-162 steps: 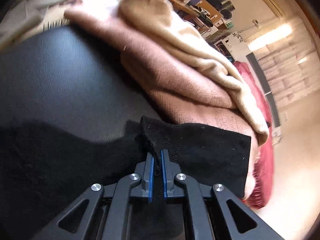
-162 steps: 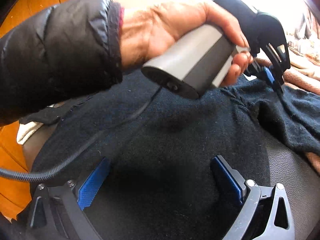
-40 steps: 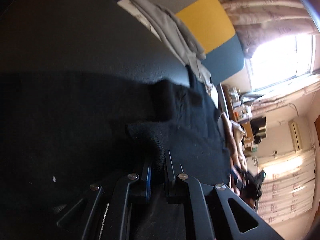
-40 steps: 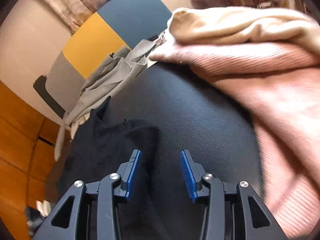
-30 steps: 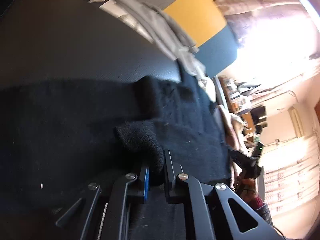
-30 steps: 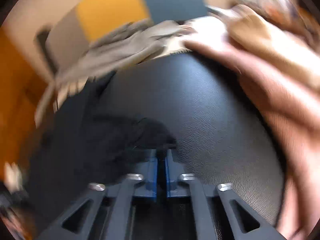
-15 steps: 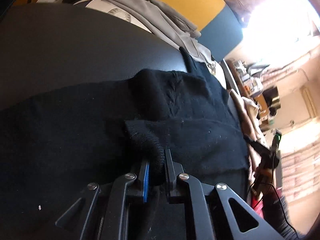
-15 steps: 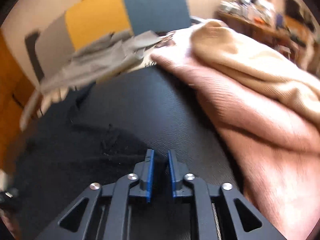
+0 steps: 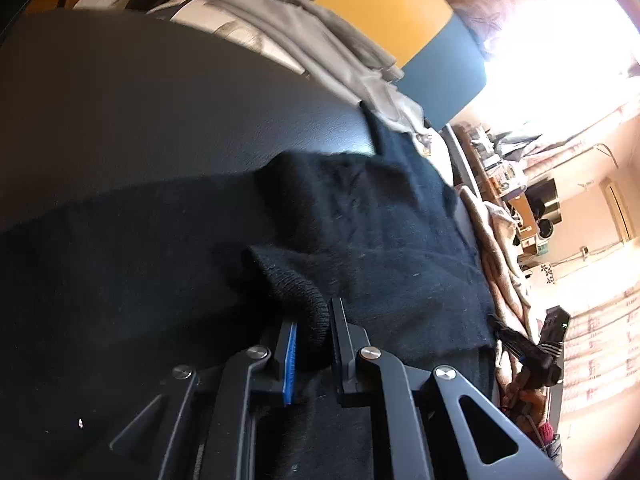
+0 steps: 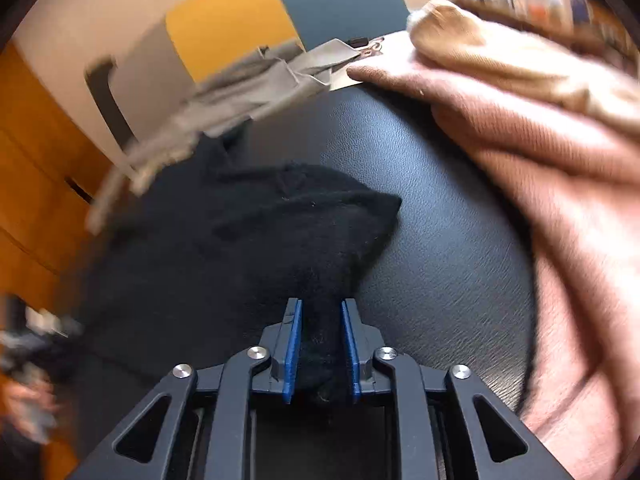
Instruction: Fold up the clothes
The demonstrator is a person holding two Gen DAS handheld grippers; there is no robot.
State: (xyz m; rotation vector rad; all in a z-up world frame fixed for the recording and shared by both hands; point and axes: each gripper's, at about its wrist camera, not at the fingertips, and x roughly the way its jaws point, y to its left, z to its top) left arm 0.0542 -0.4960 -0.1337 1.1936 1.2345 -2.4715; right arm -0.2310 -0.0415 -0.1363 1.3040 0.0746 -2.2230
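While the black sweater [image 9: 380, 240] lies across the worktop [image 9: 140, 112], we clamp its folds in our left hand-held gripper [image 9: 312, 332] and right hand-held gripper [image 10: 320, 336].

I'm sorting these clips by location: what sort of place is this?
Probably a lived-in home room. Laundry is heaped on a dark leather-like surface: a pink knit, a grey garment, and cluttered shelves stand by a bright window.

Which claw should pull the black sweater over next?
Probably the right claw. It pinches the black sweater at a loose corner lying on bare black surface. The left claw grips a fold mid-garment.
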